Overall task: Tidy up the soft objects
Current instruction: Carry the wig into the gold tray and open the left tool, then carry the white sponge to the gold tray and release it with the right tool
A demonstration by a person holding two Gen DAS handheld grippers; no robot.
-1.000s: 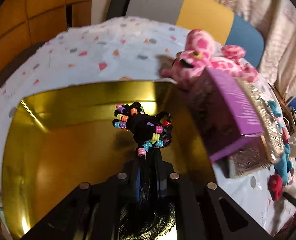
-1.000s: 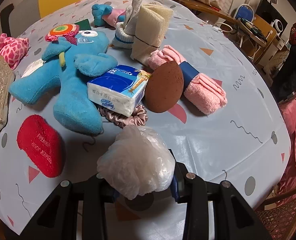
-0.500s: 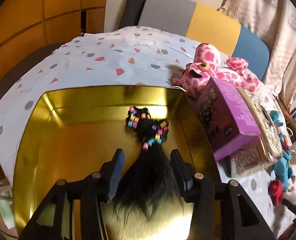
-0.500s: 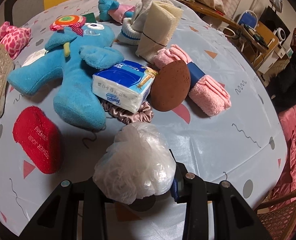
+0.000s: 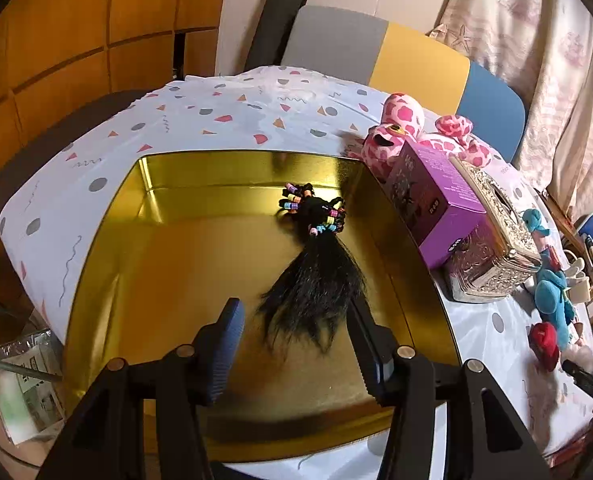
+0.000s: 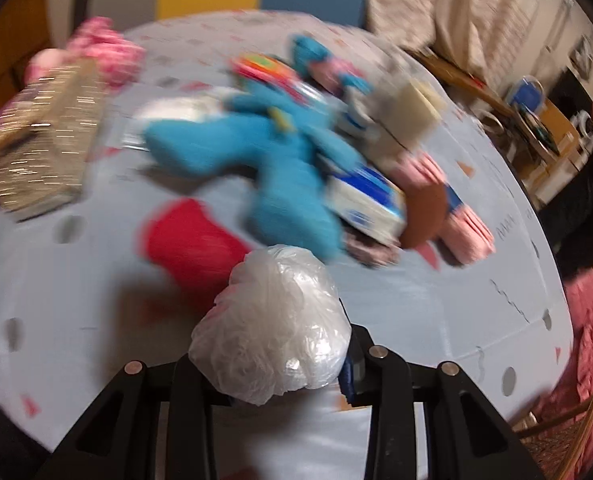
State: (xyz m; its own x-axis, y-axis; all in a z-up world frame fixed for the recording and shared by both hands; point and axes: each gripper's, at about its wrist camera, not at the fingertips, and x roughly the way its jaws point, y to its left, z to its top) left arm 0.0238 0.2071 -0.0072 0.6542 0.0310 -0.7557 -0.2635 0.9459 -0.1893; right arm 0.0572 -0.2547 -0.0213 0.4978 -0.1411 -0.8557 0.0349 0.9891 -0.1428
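- A round table under a pale cloth printed with coloured shapes (image 5: 232, 120) stands before a grey, yellow and blue chair back (image 5: 396, 56), with wooden panelling to one side and a patterned curtain to the other.
- Left wrist view only: a shallow gold metal tray (image 5: 200, 264) sits at the table's near edge, and a tuft of black hair tied with bright plastic beads (image 5: 316, 268) lies free on its floor, towards the tray's right wall.
- The left gripper (image 5: 296, 334) has its jaws opening; the hair's loose ends fall between the blue-padded fingers (image 5: 226, 344), which do not press on it.
- Along the tray's right wall stand a purple cardboard box (image 5: 436, 204) and an ornate silver box (image 5: 492, 232), with a pink spotted plush toy (image 5: 396, 128) behind them at the far edge.
- Right wrist view only, heavily blurred: the right gripper (image 6: 272, 364) is clamped on a crumpled ball of clear plastic film (image 6: 272, 320), held above the cloth.
- Beyond it, mid-table, lie a blue plush doll (image 6: 280, 172), a red plush pad (image 6: 192, 240), a blue-and-white tissue pack (image 6: 368, 204), a brown oval pad (image 6: 428, 212) and a rolled pink towel (image 6: 468, 232).
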